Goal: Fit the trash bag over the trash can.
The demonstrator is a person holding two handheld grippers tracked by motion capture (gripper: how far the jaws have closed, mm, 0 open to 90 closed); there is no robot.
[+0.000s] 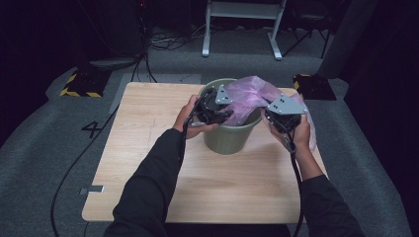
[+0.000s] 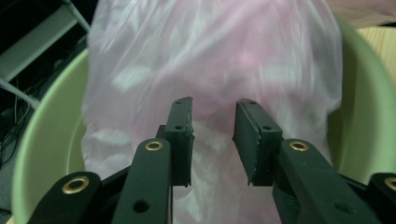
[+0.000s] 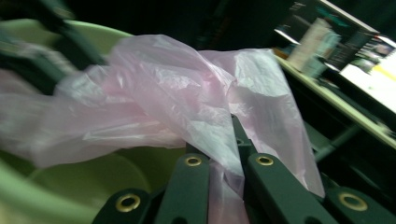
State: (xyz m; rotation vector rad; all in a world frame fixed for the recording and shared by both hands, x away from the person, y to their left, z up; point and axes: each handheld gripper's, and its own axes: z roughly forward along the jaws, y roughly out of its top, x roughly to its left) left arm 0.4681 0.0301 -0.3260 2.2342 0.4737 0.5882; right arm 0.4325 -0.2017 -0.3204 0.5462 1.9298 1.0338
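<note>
Right gripper (image 3: 219,154) clamped on pink bag (image 3: 173,93) over green bin (image 1: 228,140) — left gripper (image 2: 212,135) part open, bag between jaws, not pinched.

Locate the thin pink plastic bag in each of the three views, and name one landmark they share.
High view: the thin pink plastic bag bulges over the bin's far right rim, between both grippers.
Left gripper view: fills the centre and top, behind the parted jaws.
Right gripper view: drapes across the middle, pinched in the shut jaws.
Shared landmark: the round pale green plastic bin.
</note>
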